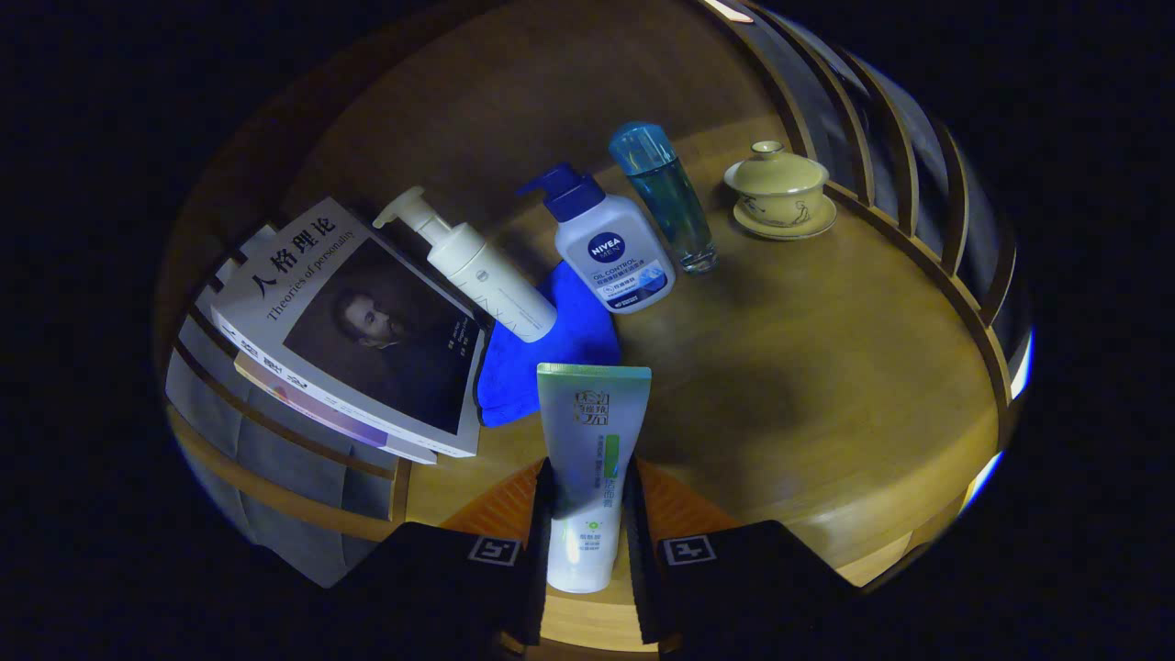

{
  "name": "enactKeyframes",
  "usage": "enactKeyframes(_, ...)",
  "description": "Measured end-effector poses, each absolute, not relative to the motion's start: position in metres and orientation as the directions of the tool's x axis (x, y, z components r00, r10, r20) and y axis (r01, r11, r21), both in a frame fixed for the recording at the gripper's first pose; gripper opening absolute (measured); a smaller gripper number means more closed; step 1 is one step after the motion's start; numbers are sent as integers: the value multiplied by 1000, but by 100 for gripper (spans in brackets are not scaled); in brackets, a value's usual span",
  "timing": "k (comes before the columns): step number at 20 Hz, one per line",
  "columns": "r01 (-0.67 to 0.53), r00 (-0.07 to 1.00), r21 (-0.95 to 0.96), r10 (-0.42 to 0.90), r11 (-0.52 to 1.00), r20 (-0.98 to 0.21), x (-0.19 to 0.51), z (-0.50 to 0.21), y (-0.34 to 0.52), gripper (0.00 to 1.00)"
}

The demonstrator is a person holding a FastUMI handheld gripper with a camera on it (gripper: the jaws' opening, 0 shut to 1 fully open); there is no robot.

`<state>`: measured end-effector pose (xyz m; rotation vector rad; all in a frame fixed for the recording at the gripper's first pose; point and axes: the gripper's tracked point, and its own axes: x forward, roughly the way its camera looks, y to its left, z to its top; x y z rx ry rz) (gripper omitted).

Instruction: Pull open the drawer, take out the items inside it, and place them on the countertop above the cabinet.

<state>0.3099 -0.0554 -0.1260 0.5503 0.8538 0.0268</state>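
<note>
With my gripper (587, 514) clenched on the green-and-white tube (587, 468), both fingers pressing its lower body, I hold it above the wooden countertop (826, 367), crimped end pointing away from me. To set it down well I should lower it flat onto the bare wood just ahead of the fingers and slightly right, so it clears the blue cloth (542, 358) lying beyond the tube's far end. Further out stand the white pump bottle (477, 271), the blue-capped pump bottle (610, 248) and the clear blue bottle (670, 197), with the books (358, 330) to their left and a lidded cup (780, 188) on the far side. In this dim light I cannot tell whether the tube touches the wood yet, so I would release only once it rests.
</note>
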Motion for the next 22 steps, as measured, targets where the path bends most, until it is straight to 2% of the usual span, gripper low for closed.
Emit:
enactKeyframes(5,171,676,423,206,890,-707,310,-136,-56,52)
enactKeyframes(6,162,688,417,201,894,-697,309,-130,-57,57)
enactKeyframes(7,151,704,411,194,899,-684,310,-127,-55,66)
enactKeyframes(8,132,720,407,195,904,-666,309,-119,-53,68)
enactKeyframes(14,16,838,213,103,977,-536,280,-77,-53,98)
enactKeyframes(22,-101,972,85,116,991,-204,192,6,-14,98)
